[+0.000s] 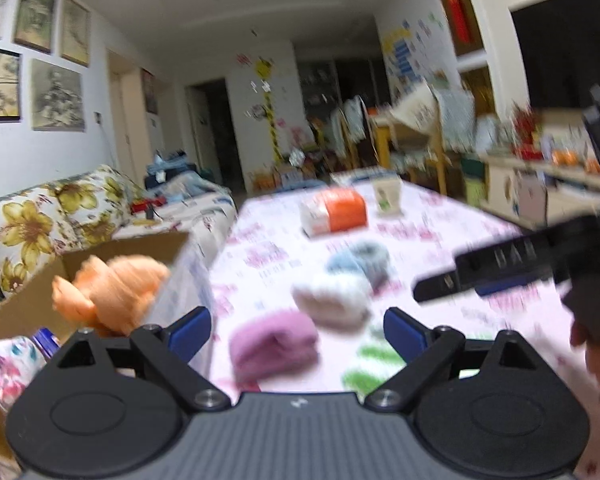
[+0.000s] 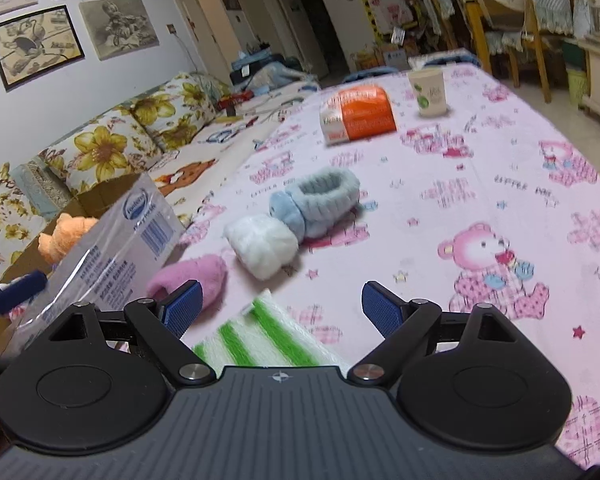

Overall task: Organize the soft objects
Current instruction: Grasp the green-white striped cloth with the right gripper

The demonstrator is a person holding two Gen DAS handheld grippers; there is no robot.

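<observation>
Two grippers are in your hands and both stand released with nothing between the blue pads: your left gripper point(image 1: 297, 330) hangs over the near left edge of the pink bear-print tablecloth point(image 2: 480, 184), and your right gripper point(image 2: 282, 306) hangs over the near edge further right. Nearest to you on the cloth, just ahead of the right gripper, lies a green-and-white striped cloth point(image 2: 260, 336). Just beyond it, close to the left edge, sits a pink rolled towel point(image 2: 204, 276), which the left wrist view shows between its own fingertips but untouched. Next comes a white rolled towel point(image 2: 262, 242), touching a blue-and-grey fluffy band point(image 2: 320, 204) that lies a little further in. Off the left edge, pressed against the table, stands a cardboard box point(image 2: 112, 188) whose printed, plastic-wrapped side faces you; an orange plush toy point(image 1: 112, 292) sits inside it, with a floral fabric bundle point(image 1: 8, 368) at its near end. Toward the far end of the cloth rests an orange-and-white packet point(image 2: 358, 114), and a paper cup point(image 2: 428, 92) stands upright just right of it. Beyond the left edge runs a flower-patterned sofa point(image 2: 112, 136)
</observation>
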